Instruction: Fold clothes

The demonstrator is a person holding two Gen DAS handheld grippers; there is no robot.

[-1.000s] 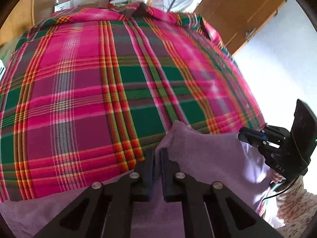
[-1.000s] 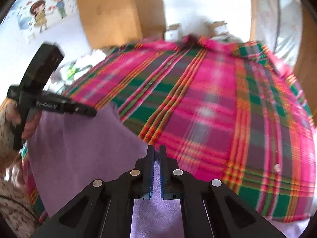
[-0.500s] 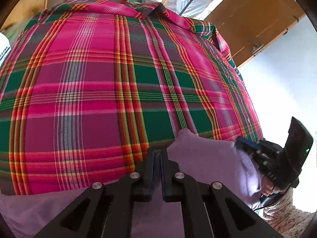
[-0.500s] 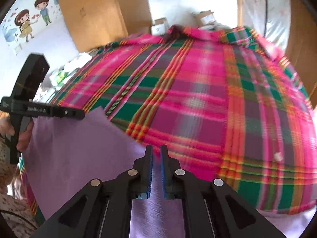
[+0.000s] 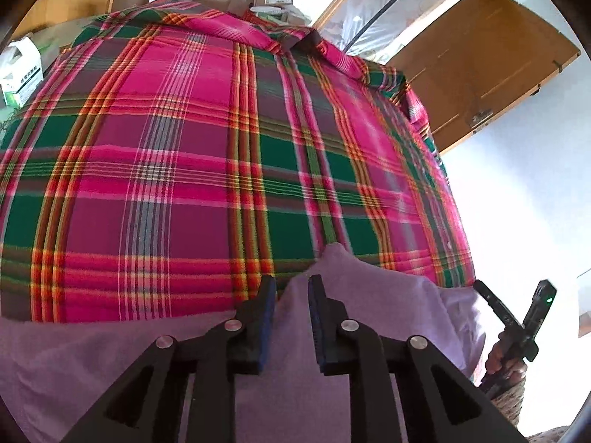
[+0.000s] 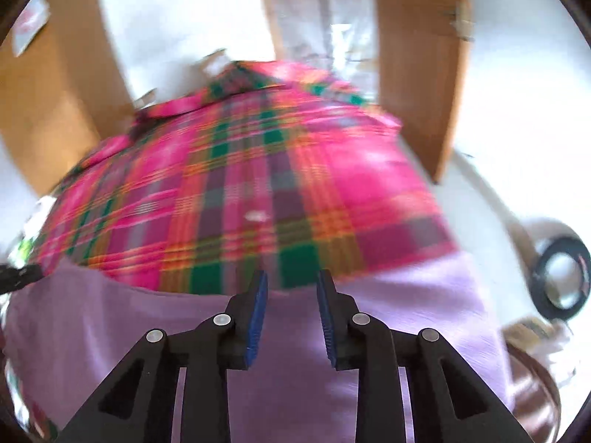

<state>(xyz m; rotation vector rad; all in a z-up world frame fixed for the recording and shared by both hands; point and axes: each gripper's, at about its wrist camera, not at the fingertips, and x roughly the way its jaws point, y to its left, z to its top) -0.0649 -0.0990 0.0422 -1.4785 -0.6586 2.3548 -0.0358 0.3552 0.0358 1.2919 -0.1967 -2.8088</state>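
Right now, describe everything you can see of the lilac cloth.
The lilac cloth is plain, thin woven fabric, slightly creased. It lies near the cameras on top of the plaid shirt, covering the shirt's near edge, its far edge rising to a small peak in the left view. Both grippers, left and right, hover open above it, gripping nothing. In the right view it spreads wide and mostly flat. Its near part is hidden behind the grippers.

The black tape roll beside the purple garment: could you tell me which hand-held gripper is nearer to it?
Right. The right hand-held gripper hovers over the purple garment beside the tape roll; the left hand-held gripper works the garment's far side.
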